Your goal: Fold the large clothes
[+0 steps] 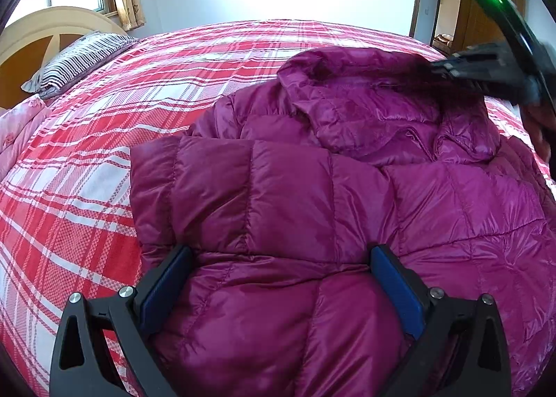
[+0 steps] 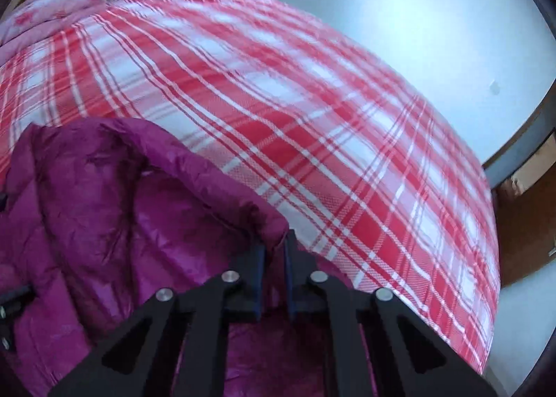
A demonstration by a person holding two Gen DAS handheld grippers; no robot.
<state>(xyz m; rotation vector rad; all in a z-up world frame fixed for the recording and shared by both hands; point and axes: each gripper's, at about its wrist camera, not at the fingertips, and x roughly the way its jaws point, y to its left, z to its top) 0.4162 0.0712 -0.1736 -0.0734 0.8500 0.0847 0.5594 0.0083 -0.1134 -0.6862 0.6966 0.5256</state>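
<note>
— So, mid-fold: purple down jacket (image 1: 347, 195) spread across the bed (image 1: 139, 91), nearer its right edge, one sleeve already laid over.
— Left gripper (image 1: 281, 278)?
— Spread wide, fingers (image 1: 166, 278) hovering over the jacket, grasping nothing.
— Right gripper (image 2: 274, 258)?
— Clenched on the hood rim (image 2: 215, 188). Probably next: carry hood inward, press flat.

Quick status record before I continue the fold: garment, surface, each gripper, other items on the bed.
garment: purple down jacket, sleeve folded across its front, hood at the far end
surface: red plaid bedspread
left gripper: open, jaws wide over the jacket's quilted panel, gripping nothing
right gripper: shut on the hood edge, view motion-blurred
other items: striped pillow and pink bedding near the headboard
</note>
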